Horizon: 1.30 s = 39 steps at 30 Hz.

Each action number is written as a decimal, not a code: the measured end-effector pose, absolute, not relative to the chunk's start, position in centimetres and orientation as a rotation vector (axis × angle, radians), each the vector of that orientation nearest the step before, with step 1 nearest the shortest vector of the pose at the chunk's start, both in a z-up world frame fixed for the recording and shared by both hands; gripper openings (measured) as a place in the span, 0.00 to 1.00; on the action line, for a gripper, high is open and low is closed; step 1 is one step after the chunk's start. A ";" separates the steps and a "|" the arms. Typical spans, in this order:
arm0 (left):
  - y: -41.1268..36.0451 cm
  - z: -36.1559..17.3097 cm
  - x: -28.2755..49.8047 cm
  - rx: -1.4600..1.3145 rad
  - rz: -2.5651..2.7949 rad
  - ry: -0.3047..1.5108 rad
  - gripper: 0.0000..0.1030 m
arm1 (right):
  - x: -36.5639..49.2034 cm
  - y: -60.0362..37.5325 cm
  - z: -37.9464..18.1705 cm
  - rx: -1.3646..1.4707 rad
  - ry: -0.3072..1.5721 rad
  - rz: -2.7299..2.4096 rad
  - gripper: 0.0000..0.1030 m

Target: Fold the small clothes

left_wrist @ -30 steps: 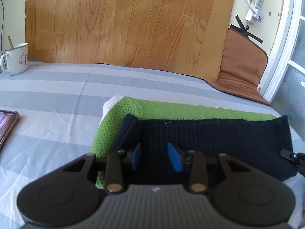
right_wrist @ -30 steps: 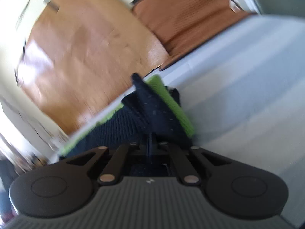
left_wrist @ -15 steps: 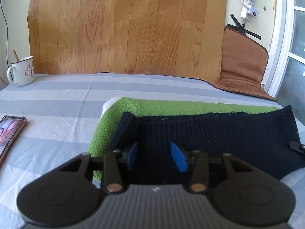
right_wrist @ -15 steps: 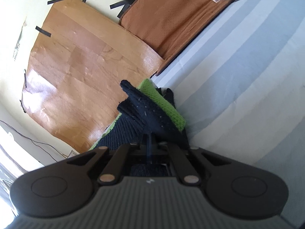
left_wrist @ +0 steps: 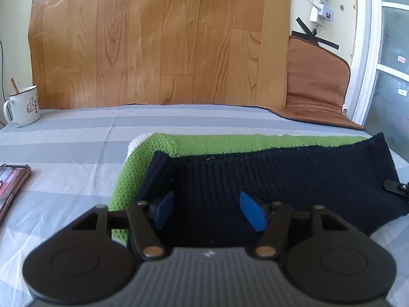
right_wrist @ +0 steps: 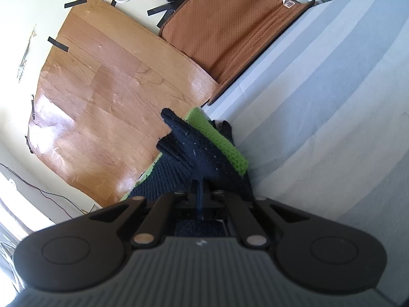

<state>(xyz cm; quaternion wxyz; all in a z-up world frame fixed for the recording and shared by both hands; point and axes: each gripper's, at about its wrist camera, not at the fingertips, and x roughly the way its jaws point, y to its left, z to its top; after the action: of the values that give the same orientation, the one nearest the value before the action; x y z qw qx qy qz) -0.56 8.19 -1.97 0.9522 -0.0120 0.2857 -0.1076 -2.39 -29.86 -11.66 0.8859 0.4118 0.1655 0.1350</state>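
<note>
Folding knit: right clamped on corner, left spread wide

Left wrist view: left gripper (left_wrist: pixel 207 211) sits low over the near part of the knit garment (left_wrist: pixel 268 179), jaws spread wide. Blue pads (left_wrist: pixel 251 215) are apart with dark ribbed fabric showing between them; can't tell if the tips touch the cloth. Nothing is held.

The garment lies flat on the striped sheet (left_wrist: pixel 76 153), directly ahead of the left gripper and running off to its right. Dark navy layer is on top, green layer showing along the far and left edges. A tip of the right gripper (left_wrist: pixel 395 186) shows at the garment's right end.

Right wrist view: right gripper (right_wrist: pixel 200 197) has its fingers closed together, pinching the garment (right_wrist: pixel 202 153). The navy corner stands up from the jaws, with a green fold just beside it on the right. The sheet (right_wrist: pixel 332 128) is to the right.

Farther out: phone (left_wrist: pixel 10 186) on the sheet at left, mug (left_wrist: pixel 24 110) at the far left edge, wood-grain panel (left_wrist: pixel 153 38) against the wall, brown mat (left_wrist: pixel 314 84) to its right.
</note>
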 end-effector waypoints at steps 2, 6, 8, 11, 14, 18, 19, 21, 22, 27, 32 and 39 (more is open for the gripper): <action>8.2 -2.0 -0.6 -0.022 -0.226 0.580 0.63 | -2.4 -29.8 -11.7 0.855 0.343 0.279 0.00; 8.0 -1.9 -0.7 -0.015 -0.255 0.580 0.88 | -2.3 -29.9 -11.7 0.858 0.342 0.280 0.00; 7.9 -1.9 -0.7 -0.013 -0.266 0.581 0.91 | -2.3 -29.9 -11.7 0.857 0.343 0.280 0.00; 8.0 -2.0 -0.7 -0.018 -0.291 0.580 1.00 | -2.3 -29.9 -11.7 0.862 0.343 0.281 0.00; 8.3 -2.0 -0.9 -0.038 -0.305 0.567 1.00 | -2.3 -30.0 -11.8 0.865 0.342 0.283 0.00; 9.5 -1.9 -1.1 -0.131 -0.332 0.542 1.00 | -2.3 -30.1 -11.9 0.875 0.341 0.286 0.00; 9.7 -1.9 -1.2 -0.148 -0.336 0.537 1.00 | -2.3 -30.1 -11.9 0.876 0.340 0.286 0.00; 9.9 -1.8 -1.2 -0.163 -0.334 0.527 1.00 | -2.3 -30.1 -11.8 0.874 0.340 0.284 0.00; 9.9 -1.8 -1.3 -0.162 -0.331 0.523 1.00 | -2.3 -30.1 -11.8 0.874 0.340 0.284 0.00; 9.5 -1.4 -2.4 -0.120 -0.256 0.459 1.00 | -2.4 -29.6 -11.5 0.837 0.334 0.263 0.00; 8.5 -0.8 -4.3 -0.053 -0.124 0.358 1.00 | -2.4 -29.4 -11.3 0.811 0.336 0.247 0.00; 7.1 -0.3 -6.6 0.032 -0.044 0.228 1.00 | -2.4 -29.4 -11.1 0.780 0.335 0.238 0.00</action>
<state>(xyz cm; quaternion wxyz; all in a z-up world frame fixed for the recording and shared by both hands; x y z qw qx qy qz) -6.57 7.12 -0.26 0.9931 0.0160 0.1137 -0.0218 -2.35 -29.38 -11.13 0.9044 0.3775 0.1623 0.1150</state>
